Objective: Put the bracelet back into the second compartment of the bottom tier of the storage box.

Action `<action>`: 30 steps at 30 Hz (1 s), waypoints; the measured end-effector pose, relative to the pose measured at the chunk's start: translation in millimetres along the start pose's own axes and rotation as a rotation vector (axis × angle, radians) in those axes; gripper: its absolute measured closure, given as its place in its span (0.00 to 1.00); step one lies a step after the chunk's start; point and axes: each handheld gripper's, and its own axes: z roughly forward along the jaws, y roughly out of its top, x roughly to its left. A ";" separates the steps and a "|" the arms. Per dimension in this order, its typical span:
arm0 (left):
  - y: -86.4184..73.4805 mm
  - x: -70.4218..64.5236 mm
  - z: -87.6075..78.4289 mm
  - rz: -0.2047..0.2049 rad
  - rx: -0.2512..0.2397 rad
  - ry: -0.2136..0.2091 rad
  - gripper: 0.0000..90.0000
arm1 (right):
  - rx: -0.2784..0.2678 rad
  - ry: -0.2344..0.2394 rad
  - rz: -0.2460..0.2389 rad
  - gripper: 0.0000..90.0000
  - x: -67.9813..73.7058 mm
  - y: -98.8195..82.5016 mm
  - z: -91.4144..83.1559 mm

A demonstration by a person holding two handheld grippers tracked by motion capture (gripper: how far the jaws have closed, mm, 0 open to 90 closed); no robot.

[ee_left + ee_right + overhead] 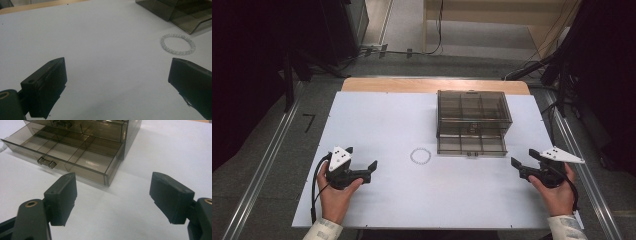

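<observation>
A white bead bracelet (pixel 411 156) lies flat on the white table (pixel 387 125), just left of a smoky see-through drawer box (pixel 472 107). The box's bottom drawer (pixel 471 145) is pulled out toward me. Its divided compartments (pixel 75 150) look empty behind the small handle (pixel 46 162). My left gripper (pixel 361 158) rests near the front left, open and holding nothing. In the left gripper view, the bracelet (pixel 163 45) sits ahead and to the right of the left gripper (pixel 115 72). My right gripper (pixel 524 157) is open at the front right, pointing at the drawer's corner.
The table's wooden far edge (pixel 432 85) runs behind the box. Metal rails (pixel 267 160) run along both sides on the floor, with dark stands and cables beyond. A hand and light sleeve (pixel 329 222) come in at each front corner.
</observation>
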 end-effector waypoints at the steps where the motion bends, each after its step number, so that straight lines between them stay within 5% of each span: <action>1: 0.0 0.0 0.0 0.000 0.000 0.000 0.03 | 0.001 0.000 0.001 0.23 0.0 0.0 0.1; 30: 2.8 -4.9 5.4 0.005 -0.008 -0.008 0.03 | 0.003 -0.004 0.001 0.23 0.3 -0.3 0.0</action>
